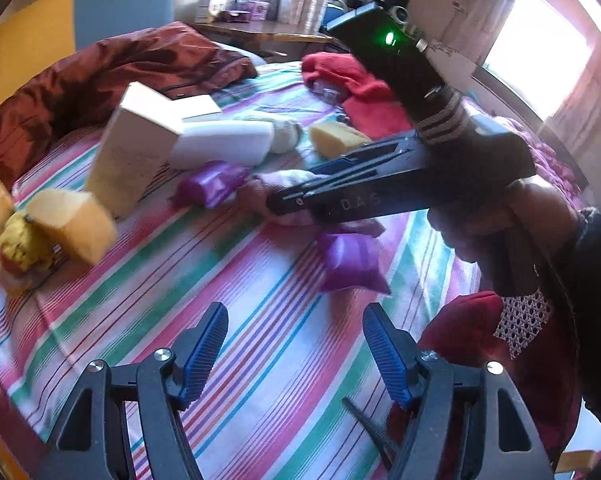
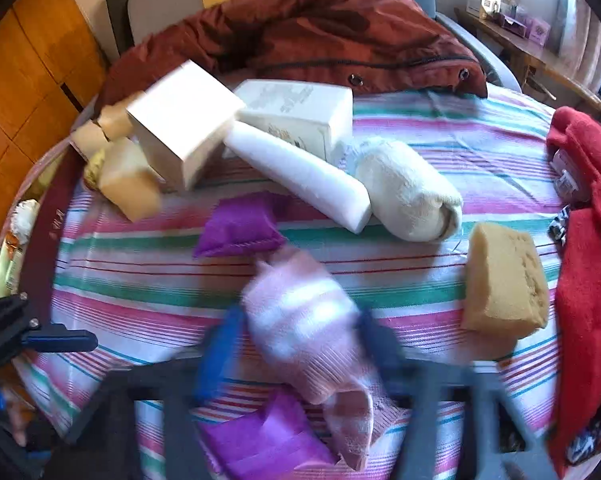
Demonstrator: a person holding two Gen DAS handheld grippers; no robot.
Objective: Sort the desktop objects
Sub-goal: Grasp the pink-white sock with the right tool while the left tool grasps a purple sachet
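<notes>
A pink striped sock (image 2: pixel 308 332) lies on the striped cloth (image 2: pixel 420 280) between my right gripper's (image 2: pixel 296 344) blurred blue fingers, jaws either side of it and closing. In the left wrist view the right gripper (image 1: pixel 276 200) reaches across at that sock (image 1: pixel 276 182). My left gripper (image 1: pixel 296 344) is open and empty above bare cloth. Two purple pouches (image 2: pixel 240 228) (image 2: pixel 268 440) lie beside the sock. A cream rolled sock (image 2: pixel 412 192), a white foam block (image 2: pixel 300 176), two white boxes (image 2: pixel 180 120) (image 2: pixel 300 108) and a yellow sponge (image 2: pixel 504 280) lie further off.
More sponges (image 1: pixel 72 224) cluster at the left edge of the cloth. A maroon jacket (image 2: pixel 320 36) lies at the back. Red cloth (image 2: pixel 588 240) is heaped on the right. A desk with small items (image 1: pixel 240 12) stands behind.
</notes>
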